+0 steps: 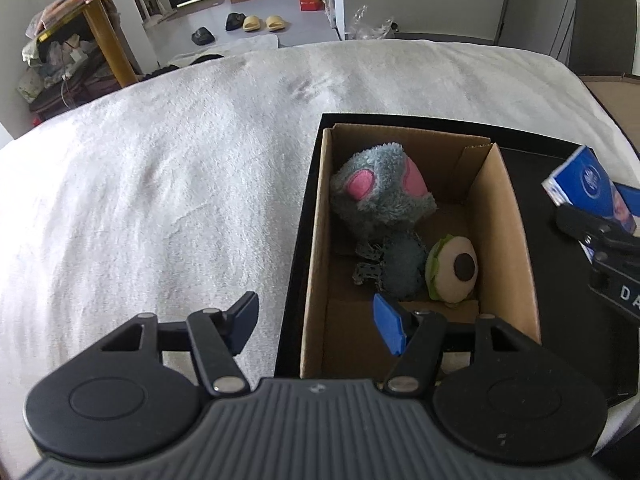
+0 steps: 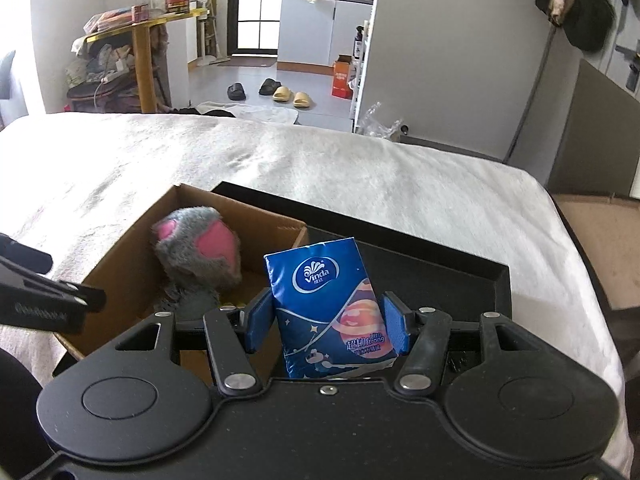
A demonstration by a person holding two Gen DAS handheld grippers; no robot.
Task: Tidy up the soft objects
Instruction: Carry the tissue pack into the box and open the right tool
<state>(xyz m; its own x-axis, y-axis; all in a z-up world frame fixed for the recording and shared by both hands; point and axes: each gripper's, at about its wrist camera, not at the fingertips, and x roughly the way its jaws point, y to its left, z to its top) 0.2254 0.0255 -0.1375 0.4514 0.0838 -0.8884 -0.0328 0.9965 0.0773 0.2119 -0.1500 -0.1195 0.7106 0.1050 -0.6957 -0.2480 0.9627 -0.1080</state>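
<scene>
The cardboard box (image 1: 404,240) is serving as the collecting place, and everything else is best read against it; it is sitting inside a black tray (image 1: 560,184) on a bed covered by a white blanket (image 1: 160,168), presumably so that the soft things are ending up together in one open-topped container.

Two soft toys are already lying inside the box: a grey plush with pink patches (image 1: 382,182) is resting toward the far end, and a round green-and-cream plush with a dark spot (image 1: 454,270) is lying nearer the close end, touching a small blue fuzzy piece beside it.

The right gripper (image 2: 328,320) is holding a blue tissue pack (image 2: 328,300) upright, just to the right of the box and above the tray; its blue pads are pressing on the pack's two sides at a middling spread, the width of the pack; the grip is low on the pack, likely so that it is staying steady while being carried toward the box, and it is probably the next item to go in.

The left gripper (image 1: 316,322) is hovering over the near-left corner of the box with its jaws roughly half open and nothing between them; one finger is hanging outside the box wall over the blanket, the other inside; it seems to be waiting clear of the incoming pack.
</scene>
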